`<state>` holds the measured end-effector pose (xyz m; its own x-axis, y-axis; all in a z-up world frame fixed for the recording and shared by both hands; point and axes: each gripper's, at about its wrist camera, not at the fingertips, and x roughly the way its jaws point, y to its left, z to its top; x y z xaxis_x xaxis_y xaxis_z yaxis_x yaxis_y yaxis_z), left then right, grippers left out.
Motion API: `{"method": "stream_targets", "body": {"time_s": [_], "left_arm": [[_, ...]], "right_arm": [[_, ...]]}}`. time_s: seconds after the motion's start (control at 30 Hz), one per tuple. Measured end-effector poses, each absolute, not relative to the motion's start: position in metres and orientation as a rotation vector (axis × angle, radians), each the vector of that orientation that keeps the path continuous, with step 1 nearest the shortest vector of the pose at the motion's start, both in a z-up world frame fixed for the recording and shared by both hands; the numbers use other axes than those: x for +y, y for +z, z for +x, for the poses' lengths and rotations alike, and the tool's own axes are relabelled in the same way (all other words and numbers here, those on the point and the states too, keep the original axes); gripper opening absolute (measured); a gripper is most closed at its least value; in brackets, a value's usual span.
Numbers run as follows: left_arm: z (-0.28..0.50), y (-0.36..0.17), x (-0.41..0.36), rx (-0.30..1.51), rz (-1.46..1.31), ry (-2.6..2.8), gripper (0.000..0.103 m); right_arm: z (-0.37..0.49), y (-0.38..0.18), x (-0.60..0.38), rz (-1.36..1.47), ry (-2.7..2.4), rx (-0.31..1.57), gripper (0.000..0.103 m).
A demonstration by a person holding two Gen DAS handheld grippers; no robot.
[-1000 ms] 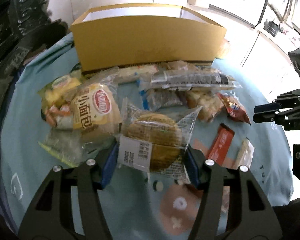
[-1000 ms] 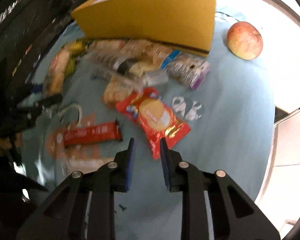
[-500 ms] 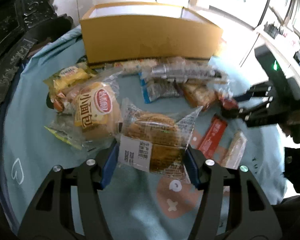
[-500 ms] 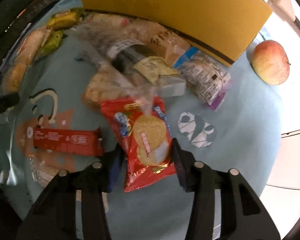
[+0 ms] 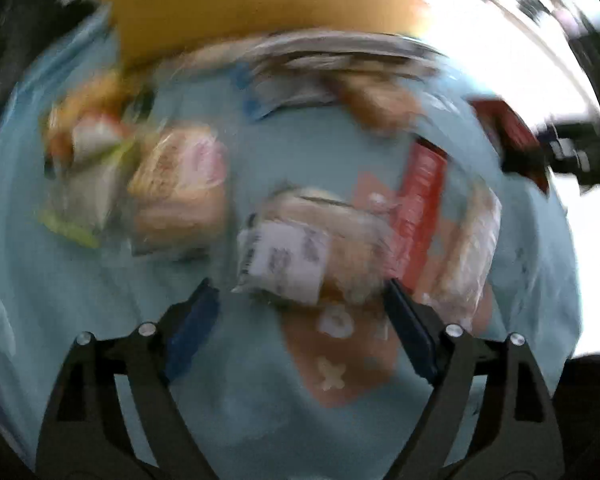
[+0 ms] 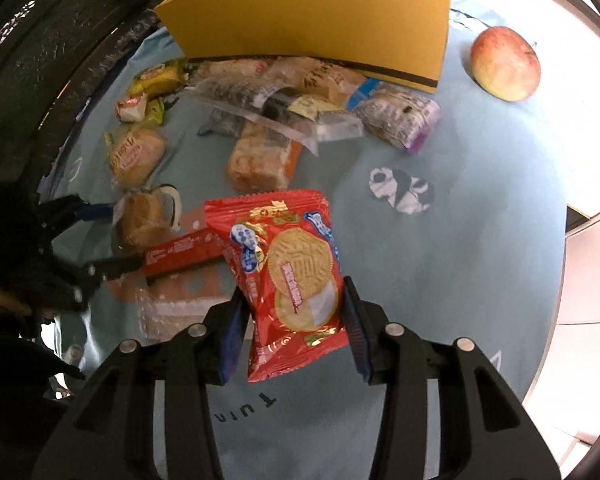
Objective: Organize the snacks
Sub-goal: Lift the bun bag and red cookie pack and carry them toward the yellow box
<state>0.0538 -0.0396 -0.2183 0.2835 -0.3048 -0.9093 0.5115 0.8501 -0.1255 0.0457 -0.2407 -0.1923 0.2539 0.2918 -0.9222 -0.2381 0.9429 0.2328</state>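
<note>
- The right tongs (image 6: pixel 292 320) clamp a red biscuit packet (image 6: pixel 288 276), lifted just above the blue desk (image 6: pixel 480 280); the slick foil could slide out on the way to the yellow box (image 6: pixel 308 28).
- The left tongs (image 5: pixel 300 320) have just been opening, their jaws standing wide of a wrapped bun (image 5: pixel 312 248) on the desk; it could get nudged.
- The desk cloth reads "TUIU"; the packet's print is too small to read.

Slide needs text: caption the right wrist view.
Right tongs grip a red biscuit packet above snacks scattered before a yellow box.
</note>
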Motion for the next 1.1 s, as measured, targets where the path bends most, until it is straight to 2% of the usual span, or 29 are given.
{"method": "stream_targets", "body": {"time_s": [0.07,0.27,0.47,0.5,0.53,0.6,0.67,0.7,0.73,0.8,0.83,1.03,1.07,1.1], "left_arm": [[0.050,-0.212,-0.038,1.151,0.119,-0.601,0.086],[0.056,-0.209,-0.028,1.113,0.092,-0.526,0.085],[0.062,-0.214,-0.045,1.082,0.164,-0.530,0.086],[0.061,-0.215,-0.046,1.076,0.169,-0.539,0.077],[0.058,-0.214,-0.051,1.069,0.177,-0.570,0.062],[0.052,-0.211,-0.057,1.046,0.206,-0.590,0.056],[0.048,-0.207,-0.062,1.045,0.202,-0.619,0.055],[0.047,-0.208,-0.064,1.049,0.221,-0.611,0.061],[0.050,-0.214,-0.064,1.063,0.236,-0.588,0.078],[0.052,-0.218,-0.063,1.065,0.237,-0.534,0.096],[0.054,-0.220,-0.063,1.067,0.229,-0.510,0.100],[0.048,-0.226,-0.074,1.000,0.307,-0.497,0.101],[0.046,-0.225,-0.075,0.992,0.317,-0.495,0.099],[0.045,-0.224,-0.075,1.002,0.307,-0.527,0.073]], "right_arm": [[0.043,-0.188,-0.242,0.055,0.360,1.254,0.045],[0.045,-0.185,-0.238,0.052,0.358,1.243,0.045],[0.046,-0.181,-0.233,0.048,0.356,1.236,0.045],[0.046,-0.181,-0.234,0.049,0.352,1.236,0.045],[0.046,-0.180,-0.235,0.052,0.348,1.235,0.045],[0.044,-0.180,-0.239,0.058,0.340,1.235,0.045],[0.043,-0.180,-0.243,0.071,0.334,1.237,0.045],[0.043,-0.181,-0.245,0.077,0.330,1.238,0.045],[0.043,-0.181,-0.246,0.084,0.326,1.241,0.045],[0.043,-0.182,-0.246,0.091,0.321,1.243,0.045],[0.042,-0.181,-0.246,0.089,0.323,1.241,0.045],[0.040,-0.176,-0.246,0.087,0.320,1.229,0.045],[0.040,-0.176,-0.247,0.090,0.315,1.229,0.045],[0.040,-0.176,-0.248,0.093,0.312,1.229,0.045]]}}
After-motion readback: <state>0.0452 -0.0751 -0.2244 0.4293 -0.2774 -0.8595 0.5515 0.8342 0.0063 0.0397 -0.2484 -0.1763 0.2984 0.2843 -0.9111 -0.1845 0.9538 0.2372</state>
